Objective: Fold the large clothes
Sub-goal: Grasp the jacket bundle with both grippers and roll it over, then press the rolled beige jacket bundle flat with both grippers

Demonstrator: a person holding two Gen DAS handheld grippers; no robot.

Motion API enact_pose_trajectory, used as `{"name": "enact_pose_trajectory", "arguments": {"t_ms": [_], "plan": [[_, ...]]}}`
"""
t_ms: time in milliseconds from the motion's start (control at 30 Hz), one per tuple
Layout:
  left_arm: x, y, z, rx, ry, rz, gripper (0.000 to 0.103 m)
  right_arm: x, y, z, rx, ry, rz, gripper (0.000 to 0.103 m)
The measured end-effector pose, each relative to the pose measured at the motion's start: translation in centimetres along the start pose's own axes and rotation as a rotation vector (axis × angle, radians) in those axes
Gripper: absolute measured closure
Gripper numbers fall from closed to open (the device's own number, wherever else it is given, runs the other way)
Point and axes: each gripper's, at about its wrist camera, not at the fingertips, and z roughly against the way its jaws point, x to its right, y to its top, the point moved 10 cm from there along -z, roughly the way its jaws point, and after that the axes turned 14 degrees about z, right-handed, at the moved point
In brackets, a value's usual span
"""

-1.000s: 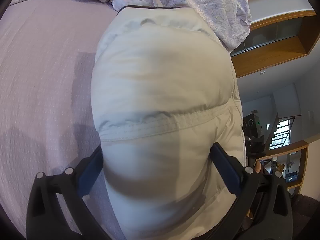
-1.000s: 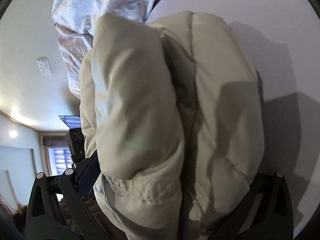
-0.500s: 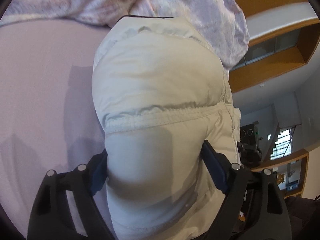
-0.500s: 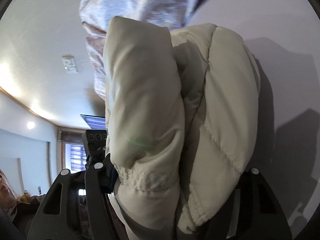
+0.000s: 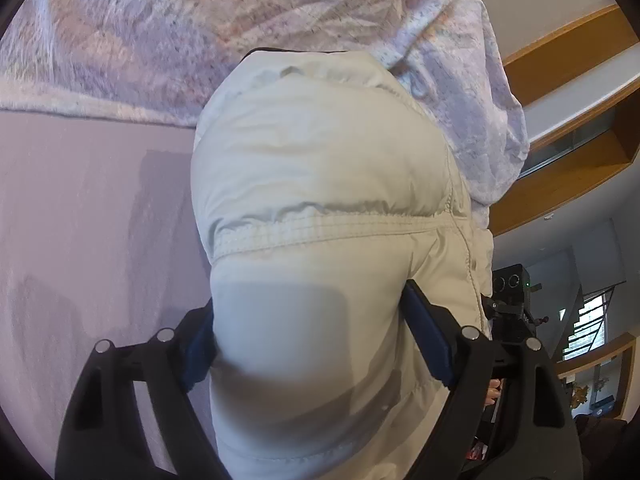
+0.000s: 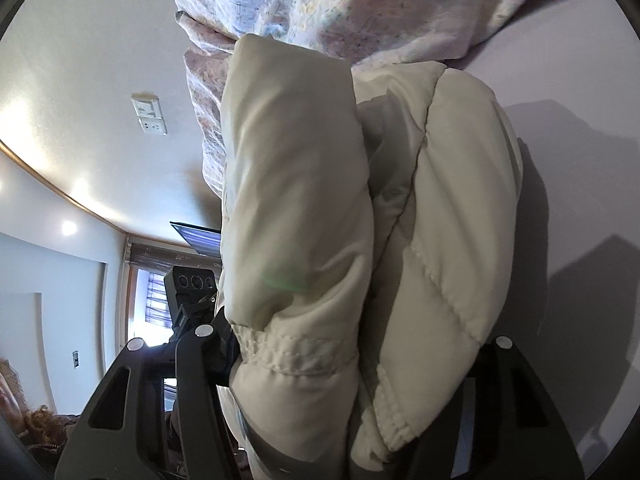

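While the left gripper (image 5: pixel 308 344) looks down from the left wrist view, its jaws have closed in and pinch the puffy jacket (image 5: pixel 320 208) on the bed (image 5: pixel 80 240), now nearer the blanket (image 5: pixel 200 32) at twelve o'clock. In the right wrist view the right gripper (image 6: pixel 360 360) has also just narrowed onto stacked jacket layers, so a bundle carry seems underway; only here a wall socket (image 6: pixel 150 116) shows at ten o'clock.

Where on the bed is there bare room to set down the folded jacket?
Bare lilac sheet lies left of the cream jacket in the left wrist view, below the patterned quilt; in the right wrist view, bare sheet lies to its right. The far side is crowded by the quilt.
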Motion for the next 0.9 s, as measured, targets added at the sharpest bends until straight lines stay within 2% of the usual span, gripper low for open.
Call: {"name": "enact_pose_trajectory", "arguments": {"t_ms": [67,300,367,433,567,633,833,900], "plan": [[-0.4,0.5,-0.1,0.008,0.005,-0.002,0.021,0.2,0.1,-0.2,0.01,-0.004,0.003,0.045],[-1.6,1.7,-1.8,0.046,0.082,-0.034,0.019,2.3,-3.4,1.7,0.054,-0.037,-0.062,0.045],[-1.7,1.8,-2.0,0.052,0.097,-0.031,0.017,2.5,-3.9,2.1,0.045,-0.07,-0.076,0.035],[-1.9,1.8,-1.8,0.062,0.123,-0.029,0.012,2.3,-3.9,2.3,0.009,-0.15,-0.077,0.026],[-1.7,1.9,-0.6,0.115,0.2,-0.059,0.01,1.2,-4.3,4.9,-0.017,-0.296,-0.008,0.019],[-1.5,2.1,0.6,0.161,0.244,-0.079,0.009,0.8,-4.2,6.5,-0.006,-0.359,0.021,0.017],[1.0,2.6,4.0,0.337,0.362,-0.185,0.004,-2.2,-2.2,12.5,0.09,-0.635,0.168,0.017],[2.2,2.3,4.1,0.357,0.373,-0.22,0.004,-4.0,-1.5,12.4,0.106,-0.659,0.251,0.017]]}}
